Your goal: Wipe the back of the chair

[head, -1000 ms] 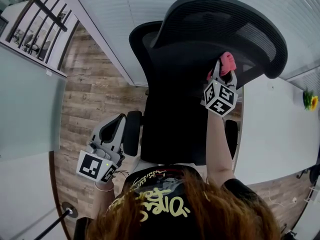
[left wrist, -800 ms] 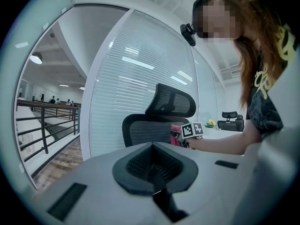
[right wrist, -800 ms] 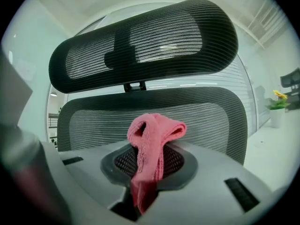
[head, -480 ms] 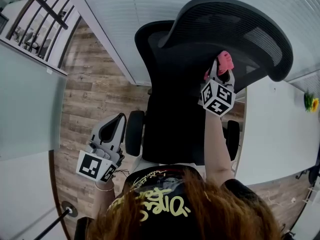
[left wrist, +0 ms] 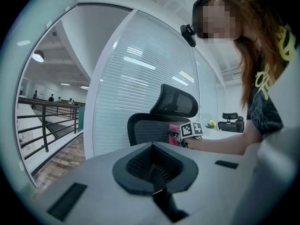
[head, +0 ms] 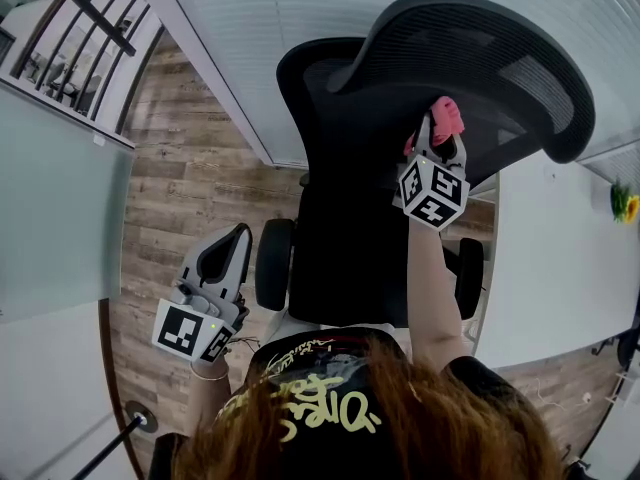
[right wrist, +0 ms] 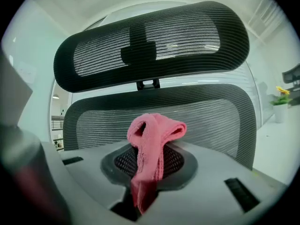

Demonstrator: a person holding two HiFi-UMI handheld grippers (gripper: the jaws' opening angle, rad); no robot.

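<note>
A black mesh office chair stands in front of me, its backrest (head: 345,198) below the curved headrest (head: 470,38). My right gripper (head: 441,133) is raised to the upper backrest, just under the headrest, and is shut on a pink cloth (head: 446,114). In the right gripper view the pink cloth (right wrist: 152,139) bunches out of the right gripper (right wrist: 149,172) close to the mesh backrest (right wrist: 215,118), with the headrest (right wrist: 154,41) above. My left gripper (head: 233,243) hangs low at the left, away from the chair, shut and holding nothing. From the left gripper (left wrist: 157,168) the chair (left wrist: 150,128) is seen sideways.
A white table (head: 560,258) runs along the chair's right side, with a yellow flower (head: 622,203) at its far end. A glass wall with blinds (head: 250,38) stands behind the chair. Wooden floor (head: 180,198) lies to the left, and a second chair (left wrist: 233,121) stands far off.
The right gripper with the pink cloth has slid slightly left and up along the backrest, and the chair has shifted a little. The left gripper has stayed still.
</note>
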